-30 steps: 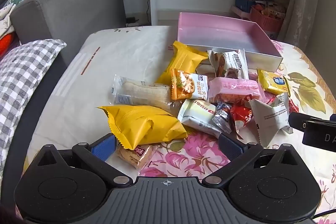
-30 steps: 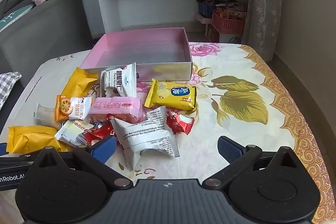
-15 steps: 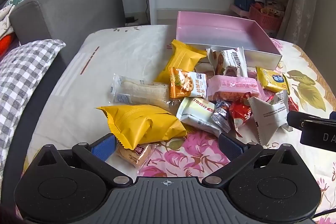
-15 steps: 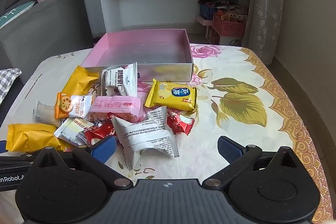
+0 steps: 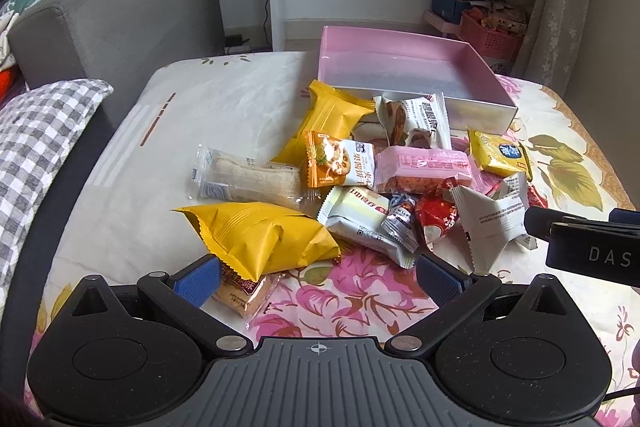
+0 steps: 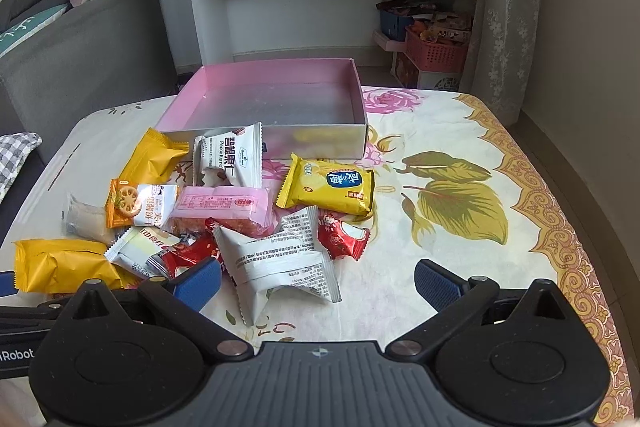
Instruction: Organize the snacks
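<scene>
My left gripper (image 5: 318, 277) stands wide, holding nothing, its blue-padded fingers (image 5: 198, 279) low over the near edge of the snack pile. Between them lies a large crinkled yellow foil bag (image 5: 260, 237), resting on a clear-wrapped brown biscuit pack (image 5: 246, 291) with red characters I cannot read. My right gripper (image 6: 318, 277) is likewise wide and empty, hovering over a white pillow pack printed with small black text (image 6: 280, 259), print too fine to read. In the left view its black body shows at the right edge, marked "DAS". In the right view the left tool's body reads "Robot" at the lower left.

Further out: a red foil sweet (image 6: 342, 237), a white-and-green sachet (image 5: 356, 217), a pink rectangular wrapped bar (image 6: 222, 205), an orange-and-white pack picturing a lotus-root slice (image 6: 138, 205), and a clear sleeve of pale wafers (image 5: 248, 179). A yellow packet with a blue oval label (image 6: 330, 187) lies just beside the box wall. A white pack reading "Pecan Kernel" (image 6: 232, 157) leans against that wall, a second yellow foil bag (image 6: 154, 155) to its left.

Beyond them sits the pink-lined open box with silver outer walls (image 6: 320, 141), nothing inside. All rest on a floral cloth-covered table (image 6: 460, 195).
</scene>
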A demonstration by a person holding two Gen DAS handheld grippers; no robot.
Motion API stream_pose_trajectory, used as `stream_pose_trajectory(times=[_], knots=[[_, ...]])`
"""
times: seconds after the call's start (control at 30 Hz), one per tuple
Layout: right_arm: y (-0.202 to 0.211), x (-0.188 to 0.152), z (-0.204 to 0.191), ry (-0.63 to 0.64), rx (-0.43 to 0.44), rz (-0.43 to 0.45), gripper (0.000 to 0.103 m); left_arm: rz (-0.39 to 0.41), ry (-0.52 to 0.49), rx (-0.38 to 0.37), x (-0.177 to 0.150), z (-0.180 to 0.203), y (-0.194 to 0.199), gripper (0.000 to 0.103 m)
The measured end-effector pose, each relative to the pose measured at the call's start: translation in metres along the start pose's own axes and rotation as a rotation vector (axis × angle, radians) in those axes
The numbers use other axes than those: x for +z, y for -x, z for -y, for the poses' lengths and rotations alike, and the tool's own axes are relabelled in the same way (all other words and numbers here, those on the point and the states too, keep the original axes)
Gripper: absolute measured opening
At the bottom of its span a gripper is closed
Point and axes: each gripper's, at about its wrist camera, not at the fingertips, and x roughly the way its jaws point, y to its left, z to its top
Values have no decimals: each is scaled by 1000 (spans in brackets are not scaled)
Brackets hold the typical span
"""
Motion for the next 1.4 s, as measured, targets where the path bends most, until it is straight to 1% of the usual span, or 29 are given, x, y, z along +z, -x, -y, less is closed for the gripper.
stream_pose_trajectory(times=[0.47, 1.03, 1.13, 1.4], knots=[[2, 1, -2, 1, 0, 12, 96, 17, -1, -17, 1, 2, 3, 103], [1, -1, -2, 4, 1, 7, 96, 13, -4, -15, -1, 3, 2, 103], [1, -1, -2, 4, 1, 6, 96, 4, 2, -27, -1, 2, 1, 103], [0, -1, -2, 4, 1, 5, 96, 2, 0, -28, -2, 3, 1, 103]])
